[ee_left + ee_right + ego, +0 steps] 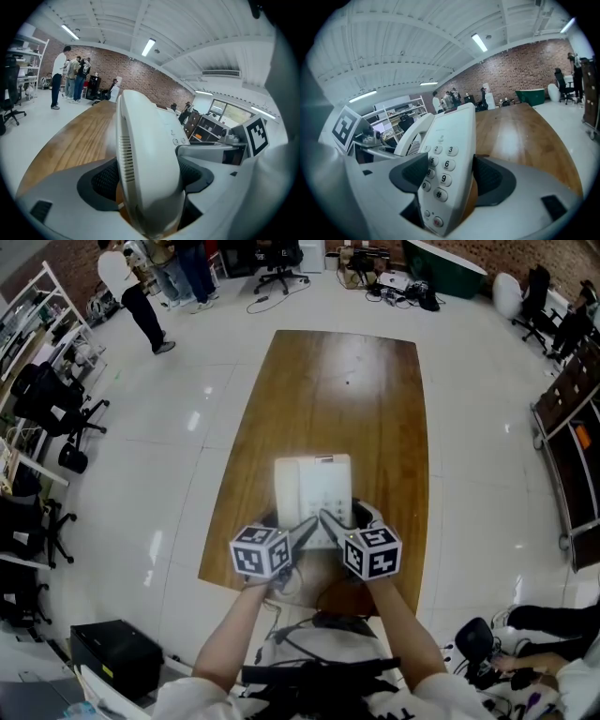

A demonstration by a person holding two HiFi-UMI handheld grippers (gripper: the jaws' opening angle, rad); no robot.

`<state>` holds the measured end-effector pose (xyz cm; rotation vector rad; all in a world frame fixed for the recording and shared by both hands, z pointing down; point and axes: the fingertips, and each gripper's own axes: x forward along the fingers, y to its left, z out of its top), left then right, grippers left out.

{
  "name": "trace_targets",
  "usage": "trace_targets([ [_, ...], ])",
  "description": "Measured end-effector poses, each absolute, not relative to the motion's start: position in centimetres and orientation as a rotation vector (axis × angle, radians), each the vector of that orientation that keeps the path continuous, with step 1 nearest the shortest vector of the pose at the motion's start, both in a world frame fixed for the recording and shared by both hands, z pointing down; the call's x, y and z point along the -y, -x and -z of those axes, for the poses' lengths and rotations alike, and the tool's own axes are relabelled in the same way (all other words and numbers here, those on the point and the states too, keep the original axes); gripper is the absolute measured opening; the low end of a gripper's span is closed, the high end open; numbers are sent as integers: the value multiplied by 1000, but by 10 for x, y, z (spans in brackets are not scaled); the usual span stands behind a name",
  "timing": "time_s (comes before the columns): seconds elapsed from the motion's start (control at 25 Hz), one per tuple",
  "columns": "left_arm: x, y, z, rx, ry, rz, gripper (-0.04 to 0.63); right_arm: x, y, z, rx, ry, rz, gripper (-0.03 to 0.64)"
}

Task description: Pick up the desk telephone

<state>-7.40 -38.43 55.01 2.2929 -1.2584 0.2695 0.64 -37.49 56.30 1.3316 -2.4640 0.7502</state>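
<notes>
**A:** Why do we have both grippers on it?

**B:** The telephone (pixel 314 486) is broad. Our left gripper (pixel 149 180) is clamped on its handset side and our right gripper (pixel 450 176) on its keypad side, so it can't twist.

**A:** Where is it?

**B:** Over the near end of the table (pixel 347 390), tilted. We judge the near edge is raised.

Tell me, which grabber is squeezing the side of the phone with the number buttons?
The right gripper: its jaws clamp the desk telephone at its keypad edge. The left gripper clamps the handset side instead.
</notes>
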Motion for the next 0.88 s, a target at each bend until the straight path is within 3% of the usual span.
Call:
trace_targets([
  [0.88,307,75,-432,1321,-2488,-33,367,300,-5,-438,2591,-1451,-357,311],
])
